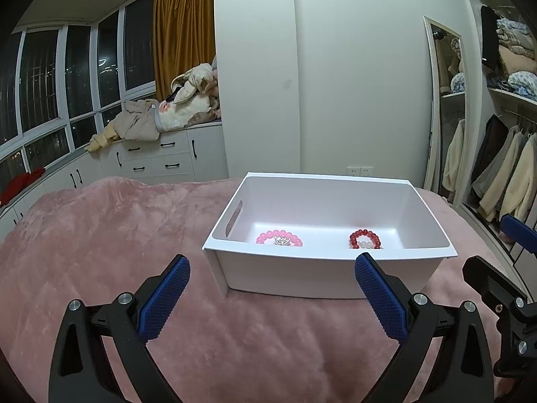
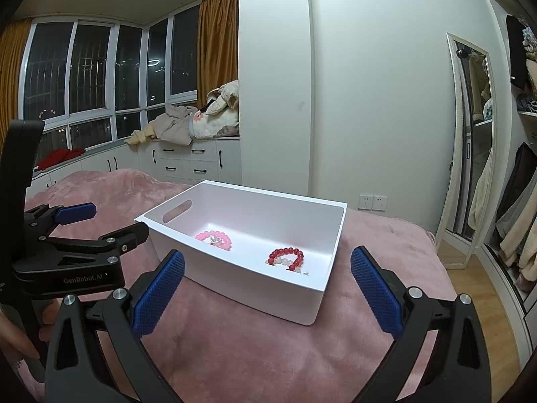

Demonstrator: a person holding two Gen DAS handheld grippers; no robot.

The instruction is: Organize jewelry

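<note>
Item: white plastic bin (image 1: 335, 278) with a slot handle, resting on our pink plush blanket (image 1: 100, 235). Contents: pink bead bracelet (image 1: 279, 237) with a silver charm on the bin floor at left; red-and-white bead bracelet (image 1: 365, 239) at right, well apart. Our left gripper (image 1: 272, 297) is spread wide, holding nothing, short of the bin. Our right gripper (image 2: 267, 292) likewise gapes wide, unloaded.

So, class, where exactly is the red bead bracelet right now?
The red bead bracelet lies on the floor of the white bin, on the right side in both wrist views, apart from the pink bracelet to its left; neither claw touches it.
</note>
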